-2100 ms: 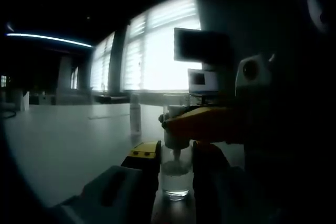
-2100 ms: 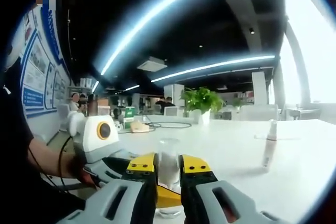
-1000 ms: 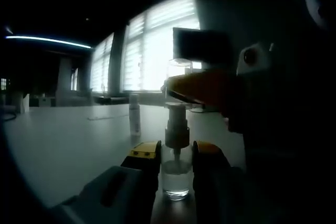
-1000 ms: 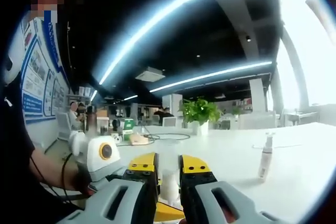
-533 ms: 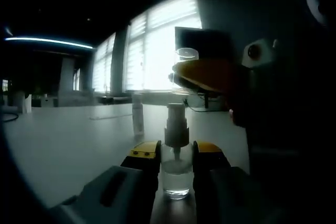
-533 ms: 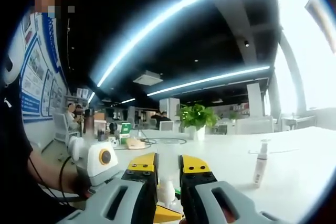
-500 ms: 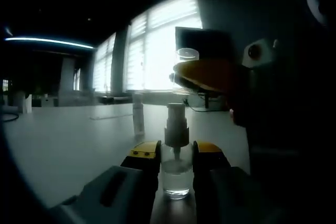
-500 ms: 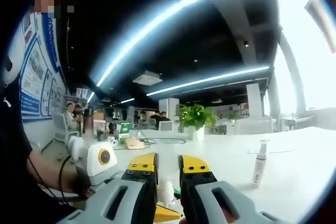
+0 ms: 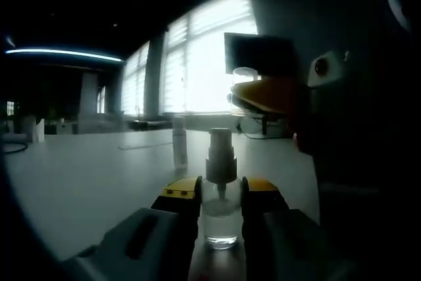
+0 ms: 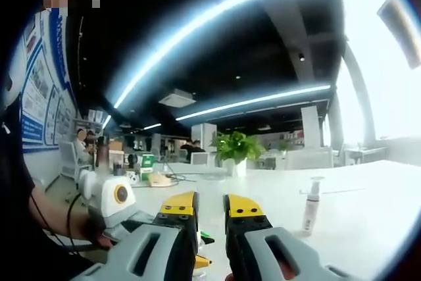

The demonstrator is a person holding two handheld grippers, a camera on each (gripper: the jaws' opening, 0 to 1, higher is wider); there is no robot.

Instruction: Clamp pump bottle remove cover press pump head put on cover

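Observation:
A clear pump bottle (image 9: 220,223) stands on the white table, and my left gripper (image 9: 220,190) is shut on its body. Its pump head (image 9: 221,154) is bare. In the left gripper view my right gripper (image 9: 258,94) hangs up and to the right of the pump head, shut on the clear cover (image 9: 243,76). In the right gripper view the right gripper (image 10: 210,206) has its yellow-tipped jaws close together; the cover between them is hard to make out. Low on the left there is the left gripper (image 10: 197,260).
A second small pump bottle (image 9: 179,140) (image 10: 309,211) stands farther out on the white table (image 10: 368,208). A potted plant (image 10: 235,147), cables and desk items sit at the far end. A monitor (image 9: 260,54) stands before bright windows. A person's arm (image 10: 59,218) is at the left.
My right gripper has lifted the clear cover off the pump head and carried it up and to the right. The left gripper still holds the bottle in place.

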